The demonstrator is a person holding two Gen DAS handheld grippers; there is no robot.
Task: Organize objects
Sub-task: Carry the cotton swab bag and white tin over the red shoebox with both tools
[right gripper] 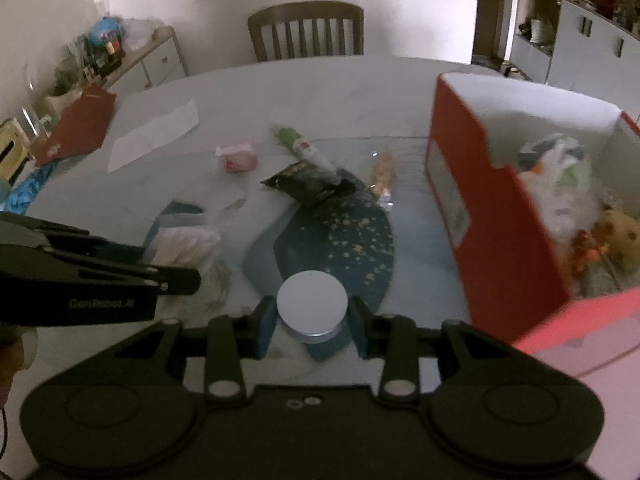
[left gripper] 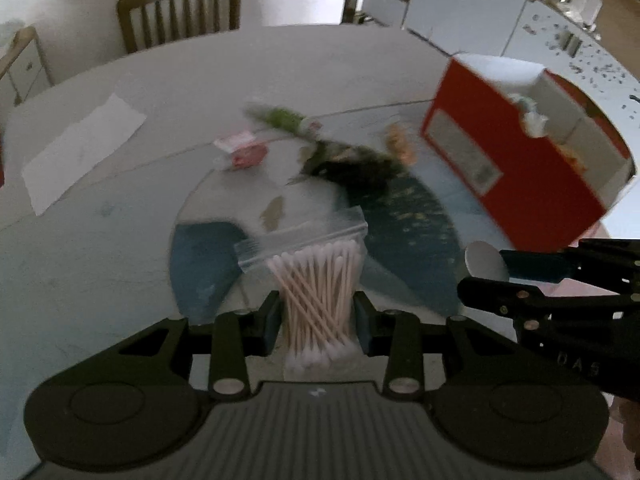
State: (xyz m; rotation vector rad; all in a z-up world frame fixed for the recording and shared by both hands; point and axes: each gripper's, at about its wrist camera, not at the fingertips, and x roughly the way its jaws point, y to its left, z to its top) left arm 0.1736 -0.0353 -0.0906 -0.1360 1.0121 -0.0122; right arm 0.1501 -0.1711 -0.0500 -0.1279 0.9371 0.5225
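My left gripper point(left gripper: 316, 316) is shut on a clear zip bag of cotton swabs point(left gripper: 316, 280), held above the table. My right gripper point(right gripper: 312, 316) is shut on a small round jar with a white lid point(right gripper: 312, 300), also lifted. In the left wrist view the jar point(left gripper: 484, 260) and the right gripper's fingers show at the right edge; in the right wrist view the bag of swabs point(right gripper: 184, 240) shows at the left. An open red box point(right gripper: 500, 216), holding a plush toy and other items, stands at the right. It also appears in the left wrist view as the red box point(left gripper: 512, 160).
On the round white table point(right gripper: 360, 92) lie a black packet point(right gripper: 308, 184), a green tube point(right gripper: 298, 140), a pink packet point(right gripper: 238, 160), an orange snack point(right gripper: 384, 176) and a white paper point(right gripper: 156, 132). A blue mat point(right gripper: 340, 240) lies under the grippers. A wooden chair point(right gripper: 308, 32) stands behind.
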